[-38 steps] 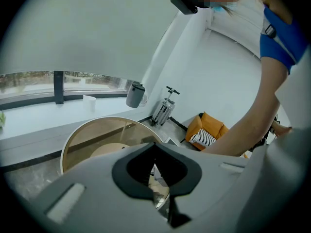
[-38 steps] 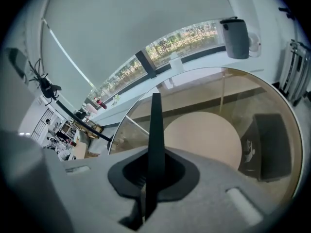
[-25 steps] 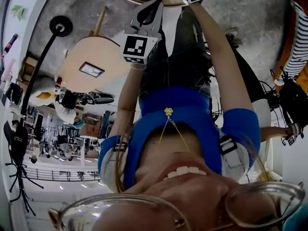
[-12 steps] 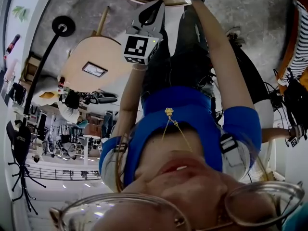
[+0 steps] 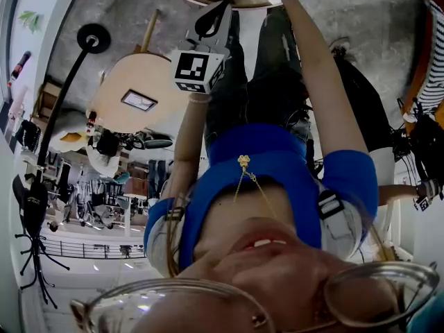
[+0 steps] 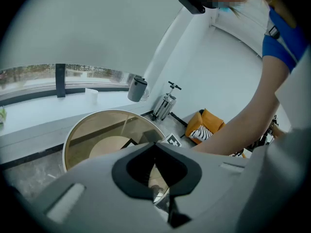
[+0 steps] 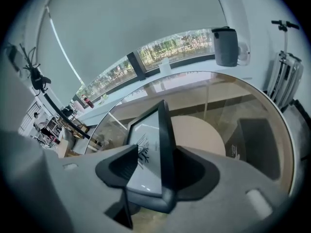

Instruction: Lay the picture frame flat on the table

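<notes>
Round glass tabletop (image 7: pixel 228 93) with a wood rim fills the right gripper view from 9 o'clock through 12 to 4. A pale base disc (image 7: pixel 199 132) shows through the glass. A grey bin (image 7: pixel 225 46) sits on the window ledge at 1 o'clock and a folded scooter (image 7: pixel 284 67) at 2 o'clock. Both are off the tabletop and not relevant.

Right gripper (image 7: pixel 158 152): jaws wide apart, have just been opening. The picture frame (image 7: pixel 148 135) is between them, with a black border and a white print of a tree-like sketch. It shows nearly edge-on, its face turned toward 9 o'clock. Its back edge is close against the right jaw; can't tell if they touch. The left jaw stands clear in front of the print. My read is no clamp on it. The gripper body hides the frame's bottom edge, so contact with the glass is unconfirmed.

Left gripper (image 6: pixel 155 147): jaws together, nothing in them, pointing at the tabletop rim and away from the frame. In the head view it sits at 11 o'clock. The right gripper is cut off by the top edge near 12.

Status, my read:
- Done: picture frame is over the tabletop and released, or nearly so.
- Not done: it is not flat. It stands upright or leaning, can't tell which.
- Left: tip it down onto the glass, check that it lies flat, back the gripper out.
</notes>
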`<state>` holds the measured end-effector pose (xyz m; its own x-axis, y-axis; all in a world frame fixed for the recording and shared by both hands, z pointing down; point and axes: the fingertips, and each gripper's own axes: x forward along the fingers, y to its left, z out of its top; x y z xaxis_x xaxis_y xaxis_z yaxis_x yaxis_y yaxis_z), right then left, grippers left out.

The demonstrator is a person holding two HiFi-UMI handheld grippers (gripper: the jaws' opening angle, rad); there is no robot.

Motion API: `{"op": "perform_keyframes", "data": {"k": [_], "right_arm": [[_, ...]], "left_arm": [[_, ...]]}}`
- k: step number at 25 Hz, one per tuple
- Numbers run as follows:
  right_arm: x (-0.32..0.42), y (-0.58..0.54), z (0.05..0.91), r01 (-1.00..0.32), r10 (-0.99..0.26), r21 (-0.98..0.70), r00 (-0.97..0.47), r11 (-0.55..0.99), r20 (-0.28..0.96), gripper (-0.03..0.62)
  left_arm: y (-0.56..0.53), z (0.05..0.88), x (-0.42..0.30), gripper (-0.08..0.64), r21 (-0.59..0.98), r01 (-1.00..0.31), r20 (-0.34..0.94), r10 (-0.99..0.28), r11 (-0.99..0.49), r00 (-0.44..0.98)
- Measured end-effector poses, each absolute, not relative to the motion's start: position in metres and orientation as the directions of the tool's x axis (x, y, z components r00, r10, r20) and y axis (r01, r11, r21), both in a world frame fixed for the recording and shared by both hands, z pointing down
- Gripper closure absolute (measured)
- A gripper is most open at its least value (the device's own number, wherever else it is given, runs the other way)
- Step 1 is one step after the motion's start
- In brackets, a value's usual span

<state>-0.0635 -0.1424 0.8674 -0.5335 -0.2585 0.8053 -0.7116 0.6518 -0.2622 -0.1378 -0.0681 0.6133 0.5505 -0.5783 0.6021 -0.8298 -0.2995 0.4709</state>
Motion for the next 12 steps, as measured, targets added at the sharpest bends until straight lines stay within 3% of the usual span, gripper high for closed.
{"op": "perform_keyframes", "data": {"k": [12], "right_arm": [[-0.052,-0.145,0.872,-0.724,-0.27,-0.247,-0.517,0.643,0.812,0.344]], "left_arm": [[-0.074,0.612,-0.136,0.568,0.497,-0.828,0.595,-0.593,-0.259,0.543]]}}
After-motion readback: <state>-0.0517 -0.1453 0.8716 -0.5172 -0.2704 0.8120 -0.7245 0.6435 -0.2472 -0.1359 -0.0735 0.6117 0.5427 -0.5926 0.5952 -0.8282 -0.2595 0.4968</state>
